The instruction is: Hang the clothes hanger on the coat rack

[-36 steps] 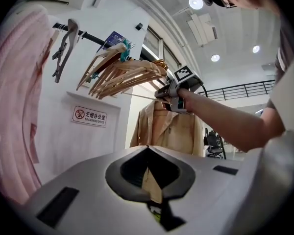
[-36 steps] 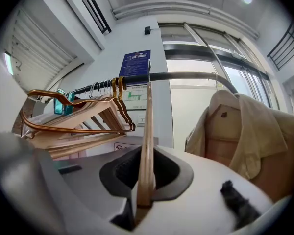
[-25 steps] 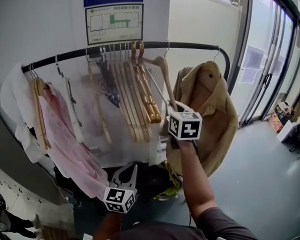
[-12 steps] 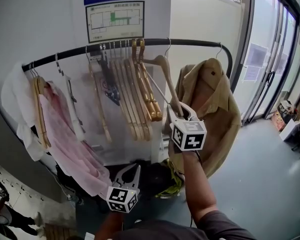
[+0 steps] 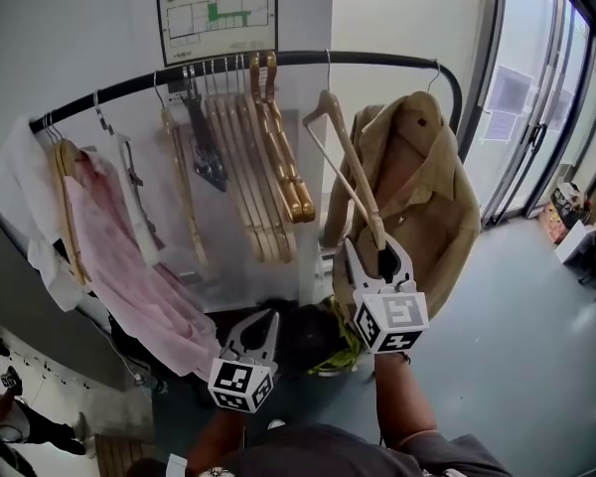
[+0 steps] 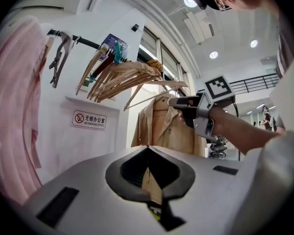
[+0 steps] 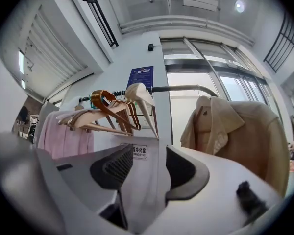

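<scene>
the wooden clothes hanger (image 5: 343, 152) hangs by its hook on the coat rack's black rail (image 5: 377, 61), toward the rail's right end, between the bunch of bare wooden hangers (image 5: 268, 167) and the tan jacket (image 5: 427, 197). the right forearm reaches up from the bottom edge of the head view, and the right gripper (image 5: 379, 251) sits at the hanger's lower arm tip, jaws opening wide, pads off the wood. the left gripper (image 5: 268, 318) is held low, pointing level at the rack, jaws together on nothing.
</scene>
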Tool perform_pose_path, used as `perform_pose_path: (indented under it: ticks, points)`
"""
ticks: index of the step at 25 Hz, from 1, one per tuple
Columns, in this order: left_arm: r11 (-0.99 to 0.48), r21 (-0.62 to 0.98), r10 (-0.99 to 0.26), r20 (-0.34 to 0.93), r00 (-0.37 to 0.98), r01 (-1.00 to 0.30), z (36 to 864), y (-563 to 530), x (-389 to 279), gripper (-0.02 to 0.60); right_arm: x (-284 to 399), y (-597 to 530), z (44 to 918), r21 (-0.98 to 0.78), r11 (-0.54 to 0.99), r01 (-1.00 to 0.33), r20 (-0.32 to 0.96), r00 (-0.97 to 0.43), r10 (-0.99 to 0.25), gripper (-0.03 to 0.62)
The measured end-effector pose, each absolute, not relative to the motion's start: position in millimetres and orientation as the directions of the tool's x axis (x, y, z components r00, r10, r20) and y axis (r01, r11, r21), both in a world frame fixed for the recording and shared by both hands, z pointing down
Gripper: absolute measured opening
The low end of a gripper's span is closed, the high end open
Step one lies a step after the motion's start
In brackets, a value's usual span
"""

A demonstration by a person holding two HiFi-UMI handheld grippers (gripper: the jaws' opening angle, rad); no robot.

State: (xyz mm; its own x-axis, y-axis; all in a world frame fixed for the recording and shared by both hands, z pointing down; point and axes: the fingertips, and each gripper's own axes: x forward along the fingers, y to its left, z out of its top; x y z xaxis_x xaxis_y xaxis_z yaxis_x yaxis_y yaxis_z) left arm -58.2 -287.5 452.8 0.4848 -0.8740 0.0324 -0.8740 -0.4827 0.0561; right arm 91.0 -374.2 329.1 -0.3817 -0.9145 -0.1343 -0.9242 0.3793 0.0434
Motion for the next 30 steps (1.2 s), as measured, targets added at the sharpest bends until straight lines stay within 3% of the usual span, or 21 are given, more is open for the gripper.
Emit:
perform_pose_path:
  ticks: [4,7,10,30]
  points:
    - [-0.488,0.036,-0.872,0.014,0.489,-0.872,446,-288,-57,0.005,93,-345,371,0.112,0.362,-0.925,-0.096,-0.373,-0.923,0.196]
    - [-0.485,-0.002,-0.874,0.012,0.485,-0.875,444,-287,-53,0.005,91,-319,402,0.151,0.357,-0.922,-0.098,-0.374,-0.922,0.077]
    - [-0.493,-0.005,-0.870,0.003,0.493,-0.870,442,-285,-48,0.005,90,-298,425,0.113,0.378,-0.919,-0.088,-0.388,-0.918,0.020]
    - [-0.499,-0.012,-0.867,-0.006,0.499,-0.867,444,-269,-36,0.005,89,-271,442,0.115,0.398,-0.910,-0.045,-0.405,-0.913,0.014]
